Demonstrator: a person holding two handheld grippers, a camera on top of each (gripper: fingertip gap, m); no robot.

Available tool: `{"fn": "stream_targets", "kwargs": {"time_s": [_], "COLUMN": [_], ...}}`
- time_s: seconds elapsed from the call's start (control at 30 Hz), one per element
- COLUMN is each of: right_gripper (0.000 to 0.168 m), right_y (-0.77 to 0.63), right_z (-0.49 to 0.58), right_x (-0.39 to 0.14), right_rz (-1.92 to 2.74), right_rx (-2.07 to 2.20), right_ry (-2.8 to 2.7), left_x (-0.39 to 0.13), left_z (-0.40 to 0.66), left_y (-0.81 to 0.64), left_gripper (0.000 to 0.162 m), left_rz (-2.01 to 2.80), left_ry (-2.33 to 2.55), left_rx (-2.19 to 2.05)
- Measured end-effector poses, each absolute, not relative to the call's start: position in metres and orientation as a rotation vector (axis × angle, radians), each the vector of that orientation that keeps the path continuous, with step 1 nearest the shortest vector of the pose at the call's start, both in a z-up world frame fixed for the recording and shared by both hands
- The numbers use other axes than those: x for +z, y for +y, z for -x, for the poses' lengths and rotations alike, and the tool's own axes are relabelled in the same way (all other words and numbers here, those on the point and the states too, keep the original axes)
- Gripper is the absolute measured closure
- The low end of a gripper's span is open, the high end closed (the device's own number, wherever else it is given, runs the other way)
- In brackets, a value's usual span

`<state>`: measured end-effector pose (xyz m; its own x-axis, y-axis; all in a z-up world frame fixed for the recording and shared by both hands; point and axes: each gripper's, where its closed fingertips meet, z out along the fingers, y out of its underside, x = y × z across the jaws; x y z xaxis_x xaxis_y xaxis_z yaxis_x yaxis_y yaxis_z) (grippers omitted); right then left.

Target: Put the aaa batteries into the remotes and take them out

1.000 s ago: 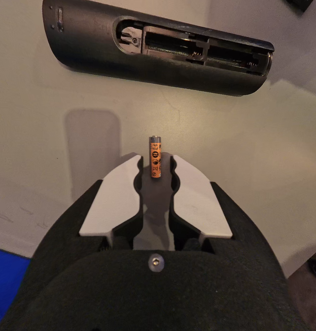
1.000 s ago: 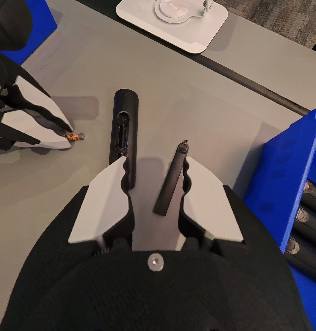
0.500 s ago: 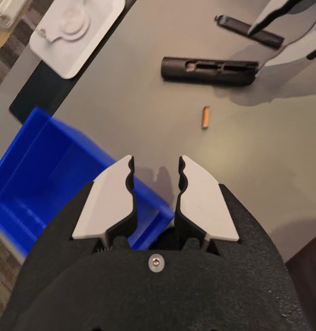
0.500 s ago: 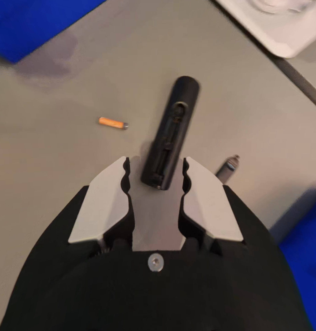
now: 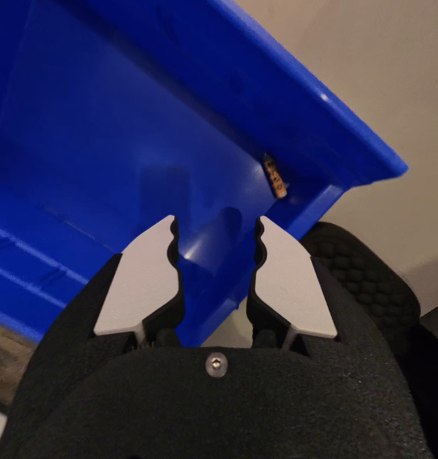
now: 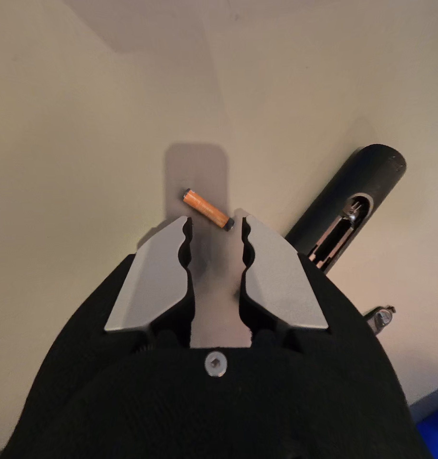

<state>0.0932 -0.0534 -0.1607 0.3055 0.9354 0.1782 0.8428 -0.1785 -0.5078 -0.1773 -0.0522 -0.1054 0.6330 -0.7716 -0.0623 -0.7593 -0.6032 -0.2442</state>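
In the right wrist view an orange AAA battery lies slantwise on the beige table, just ahead of my fingertips. My right gripper is open. The battery's dark end sits between the tips, near the right finger, and neither pad presses on it. The black remote lies to the right with its battery bay open and showing no battery. In the left wrist view my left gripper is open and empty over a blue bin. Another orange battery lies in the bin's corner.
A small dark cover piece with a metal tab lies at the right edge, below the remote. A blue bin corner shows at lower right. A black textured object sits right of the left gripper, beside the bin.
My left gripper opened off the battery, left it on the table and swung left over the blue bin. My right gripper moved left from the cover and remote to that battery, jaws narrowing.
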Motion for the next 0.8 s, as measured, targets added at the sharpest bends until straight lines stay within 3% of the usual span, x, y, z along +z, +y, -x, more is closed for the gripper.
{"fn": "stream_targets", "kwargs": {"time_s": [0.17,0.47,0.63,0.8], "right_gripper": [0.128,0.128,0.128,0.128], "right_y": [-0.052,-0.049,-0.048,-0.048], "right_z": [-0.091,-0.091,-0.094,-0.096], "right_x": [-0.16,-0.16,-0.159,-0.159], "right_rz": [2.056,2.055,2.047,2.053], "right_rx": [0.214,0.209,0.167,0.157], "right_ry": [-1.57,-1.559,-1.574,-1.572], "left_x": [-0.128,-0.151,-0.152,-0.156], "left_z": [0.15,0.137,0.14,0.14], "left_y": [-0.051,-0.053,-0.044,-0.042], "left_gripper": [0.103,0.093,0.101,0.096], "left_rz": [2.688,2.811,2.802,2.86], "left_ry": [1.176,1.193,1.163,1.18], "left_rx": [-0.313,-0.28,-0.184,-0.21]}}
